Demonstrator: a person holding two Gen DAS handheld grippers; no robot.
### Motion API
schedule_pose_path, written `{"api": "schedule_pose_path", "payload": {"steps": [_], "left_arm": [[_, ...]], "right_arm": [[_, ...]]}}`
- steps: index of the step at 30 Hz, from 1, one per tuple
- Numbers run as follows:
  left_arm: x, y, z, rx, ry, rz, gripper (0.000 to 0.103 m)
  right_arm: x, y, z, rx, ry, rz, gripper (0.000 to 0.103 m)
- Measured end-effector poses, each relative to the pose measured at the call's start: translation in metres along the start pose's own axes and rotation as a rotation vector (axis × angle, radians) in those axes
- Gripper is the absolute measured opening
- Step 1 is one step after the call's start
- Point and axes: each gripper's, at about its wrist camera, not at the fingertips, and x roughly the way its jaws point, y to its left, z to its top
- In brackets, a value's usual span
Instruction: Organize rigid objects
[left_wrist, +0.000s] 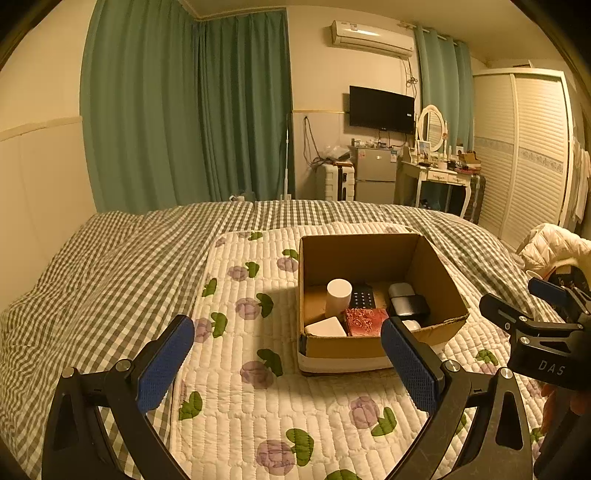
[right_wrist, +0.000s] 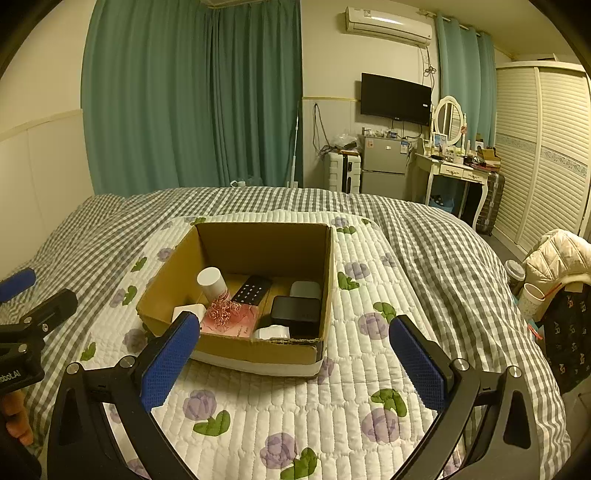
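Left wrist view shows the left gripper (left_wrist: 288, 363) with its blue-padded jaws spread wide and holding nothing, hovering over a floral quilted mat (left_wrist: 236, 398) on the gingham-covered bed (left_wrist: 92, 266). Just beyond it sits an open cardboard box (left_wrist: 436, 273) on the mat. Inside are a white cylinder (left_wrist: 338, 295) standing at the far left, a dark remote with buttons (left_wrist: 362, 297) beside it, a red patterned box (left_wrist: 365, 322) near the front wall, a white block (left_wrist: 327, 326) in the near left corner, and a black case (left_wrist: 410, 308) to the right. From the right wrist view, the right gripper (right_wrist: 293, 360) is likewise wide open and empty, near the box's front right corner.
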Motion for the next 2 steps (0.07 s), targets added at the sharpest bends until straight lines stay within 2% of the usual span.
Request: {"api": "schedule_pose_path", "payload": {"steps": [2], "left_arm": [[0.0008, 0.0013, 0.0004, -0.007, 0.004, -0.010, 0.103]], "right_arm": [[0.0002, -0.0003, -0.0003, 0.000, 0.002, -0.001, 0.103]]}}
